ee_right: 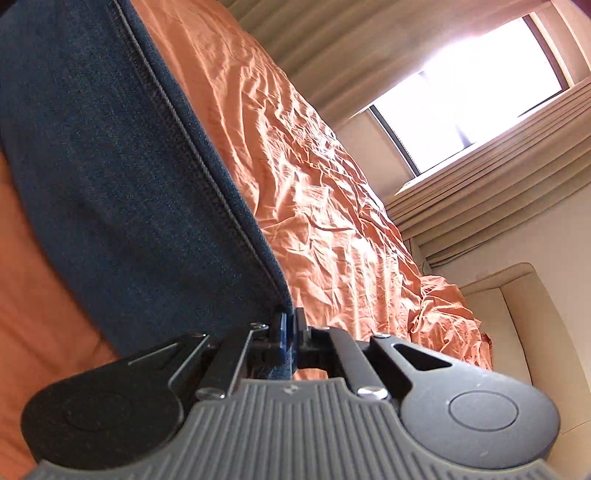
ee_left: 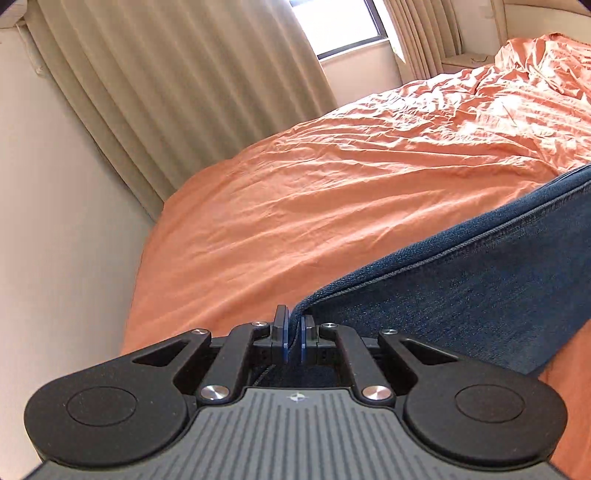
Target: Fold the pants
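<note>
- Left wrist view: my left gripper (ee_left: pixel 294 338) has its blue-padded fingers (ee_left: pixel 281 332) pinching a corner of the pants (ee_left: pixel 480 288), the dark cloth passing straight between the pads.
- The pants are dark blue denim with a coarse visible weave, and a thick stitched seam runs along the upper edge.
- From the pinch the denim rises to the right as a taut, flat band; its long axis climbs toward the right edge of the view, and it is lifted above the bed (ee_left: pixel 332 184).
- The bed wears an orange sheet, softly wrinkled close by and crumpled into deeper creases toward the far right corner.
- I've got open sheet to the left of the denim, running to the bed's rounded edge; beyond that edge is a pale wall (ee_left: pixel 55 221), pleated beige curtains (ee_left: pixel 166 92) and a bright window (ee_left: pixel 332 22).
- Right wrist view: my right gripper (ee_right: pixel 290 332) also has its fingers (ee_right: pixel 282 330) clamped on a denim corner, cloth visible between the pads.
- Here the pants (ee_right: pixel 110 166) stretch up and left from the pinch, a broad band with a double-stitched ribbed seam along its right edge.
- Orange sheet (ee_right: pixel 314 184) shows on both sides of the band, heavily crinkled on the right and sunlit.
- Past the bed's far edge on the right I see a cream padded headboard (ee_right: pixel 517 314), curtains and the window (ee_right: pixel 480 85).
</note>
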A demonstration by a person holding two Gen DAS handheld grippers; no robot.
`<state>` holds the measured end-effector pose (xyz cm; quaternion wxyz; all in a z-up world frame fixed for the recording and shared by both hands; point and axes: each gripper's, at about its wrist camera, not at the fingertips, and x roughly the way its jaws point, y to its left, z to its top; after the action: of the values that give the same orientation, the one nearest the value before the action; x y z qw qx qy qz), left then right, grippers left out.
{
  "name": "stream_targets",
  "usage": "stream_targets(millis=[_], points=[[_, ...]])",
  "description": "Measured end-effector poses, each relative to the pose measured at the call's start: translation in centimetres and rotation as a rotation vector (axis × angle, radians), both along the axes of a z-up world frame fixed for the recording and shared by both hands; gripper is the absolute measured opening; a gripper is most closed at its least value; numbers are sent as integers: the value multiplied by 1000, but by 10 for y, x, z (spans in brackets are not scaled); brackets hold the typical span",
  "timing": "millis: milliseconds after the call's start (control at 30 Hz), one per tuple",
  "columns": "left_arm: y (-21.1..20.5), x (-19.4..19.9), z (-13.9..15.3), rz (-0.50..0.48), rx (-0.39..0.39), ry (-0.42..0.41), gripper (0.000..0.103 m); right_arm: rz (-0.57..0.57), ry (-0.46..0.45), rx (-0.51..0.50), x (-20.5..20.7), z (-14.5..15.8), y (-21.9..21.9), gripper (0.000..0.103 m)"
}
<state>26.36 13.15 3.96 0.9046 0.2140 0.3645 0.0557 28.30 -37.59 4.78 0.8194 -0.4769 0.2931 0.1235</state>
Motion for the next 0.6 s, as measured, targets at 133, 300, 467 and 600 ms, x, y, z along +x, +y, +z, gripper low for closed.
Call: stream_targets(millis=[133, 300, 467, 600], points=[[9, 54, -24, 21, 29, 42, 6, -14, 23, -18, 64, -24, 19, 0], [15, 114, -79, 31, 40, 139, 6, -31, 115, -58, 134, -85, 40, 0], [25, 150, -138, 45, 22, 238, 6, -57, 202, -63, 170, -143, 51, 0], [30, 159, -168, 40, 3, 284, 6, -77, 239, -42, 181, -168, 52, 0]])
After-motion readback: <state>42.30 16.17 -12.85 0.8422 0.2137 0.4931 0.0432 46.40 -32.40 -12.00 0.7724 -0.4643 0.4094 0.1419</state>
